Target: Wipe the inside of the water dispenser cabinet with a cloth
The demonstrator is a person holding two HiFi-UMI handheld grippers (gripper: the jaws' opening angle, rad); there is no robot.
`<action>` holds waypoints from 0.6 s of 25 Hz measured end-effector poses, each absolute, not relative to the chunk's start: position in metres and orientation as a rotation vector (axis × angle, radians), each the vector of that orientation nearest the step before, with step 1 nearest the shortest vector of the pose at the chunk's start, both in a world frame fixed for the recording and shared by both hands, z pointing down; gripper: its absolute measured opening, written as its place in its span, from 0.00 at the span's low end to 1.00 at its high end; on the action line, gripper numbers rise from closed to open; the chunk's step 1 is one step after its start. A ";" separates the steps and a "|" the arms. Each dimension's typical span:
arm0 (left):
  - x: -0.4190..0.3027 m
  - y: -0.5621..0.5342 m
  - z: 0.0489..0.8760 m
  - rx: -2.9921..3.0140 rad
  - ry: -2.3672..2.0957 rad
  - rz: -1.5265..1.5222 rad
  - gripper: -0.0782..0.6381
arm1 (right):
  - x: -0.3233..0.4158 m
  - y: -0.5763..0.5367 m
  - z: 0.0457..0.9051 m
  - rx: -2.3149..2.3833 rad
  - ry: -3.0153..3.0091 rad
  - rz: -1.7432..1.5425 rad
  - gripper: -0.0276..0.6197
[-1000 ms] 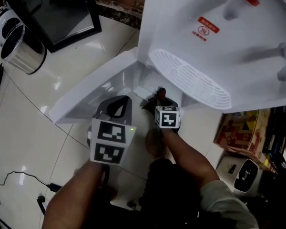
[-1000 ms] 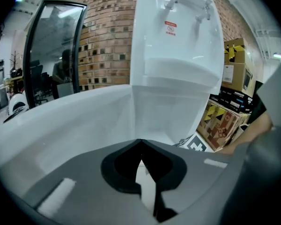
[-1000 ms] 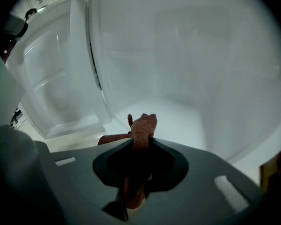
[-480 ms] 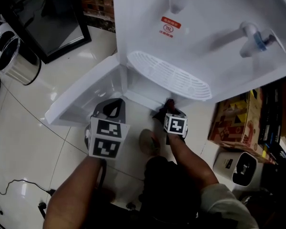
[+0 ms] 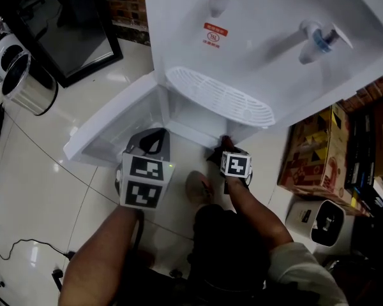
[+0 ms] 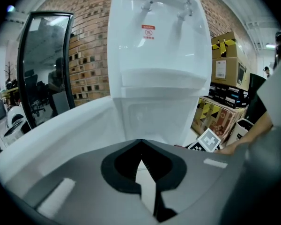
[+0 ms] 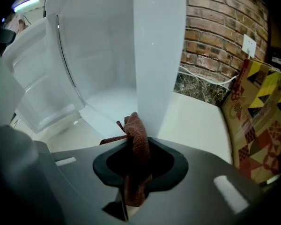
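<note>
- The left gripper [image 5: 154,136] [image 6: 141,162] has its jaws pressed fully together, with nothing between them; only a thin slit shows between the dark pads.
- It hovers in front of the open cabinet [image 6: 154,118], next to the swung-out door [image 5: 112,125], touching neither.
- The right gripper [image 5: 225,144] [image 7: 135,170] has its jaws partly closed and clamped on the cloth [image 7: 136,139].
- The cloth is reddish-brown and bunched into a narrow upright roll. Its crumpled top pokes out past the fingertips and a thin flap sticks out to one side.
- The cloth's tip sits low at the cabinet mouth, just beside the front edge of the right side wall [image 7: 159,55]; whether it touches cannot be told.
- The cabinet lies beneath the drip tray [image 5: 220,97] of the white water dispenser [image 5: 262,43].
</note>
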State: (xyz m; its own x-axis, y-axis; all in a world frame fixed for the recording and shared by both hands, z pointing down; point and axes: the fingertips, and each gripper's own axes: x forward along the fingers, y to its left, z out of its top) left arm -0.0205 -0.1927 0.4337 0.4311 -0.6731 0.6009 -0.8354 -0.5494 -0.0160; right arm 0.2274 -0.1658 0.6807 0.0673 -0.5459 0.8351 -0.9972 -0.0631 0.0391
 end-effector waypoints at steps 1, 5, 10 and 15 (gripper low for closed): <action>-0.020 -0.190 0.429 2.406 -1.313 0.805 0.11 | 0.230 -0.162 0.679 1.696 -1.547 0.875 0.17; -0.021 -0.176 0.409 2.409 -1.354 0.783 0.11 | 0.240 -0.145 0.662 1.750 -1.575 0.899 0.17; -0.027 -0.160 0.390 2.415 -1.427 0.806 0.11 | 0.232 -0.143 0.614 1.789 -1.726 0.850 0.17; -0.023 -0.146 0.346 2.511 -1.493 0.821 0.11 | 0.212 -0.144 0.534 1.729 -1.969 0.703 0.17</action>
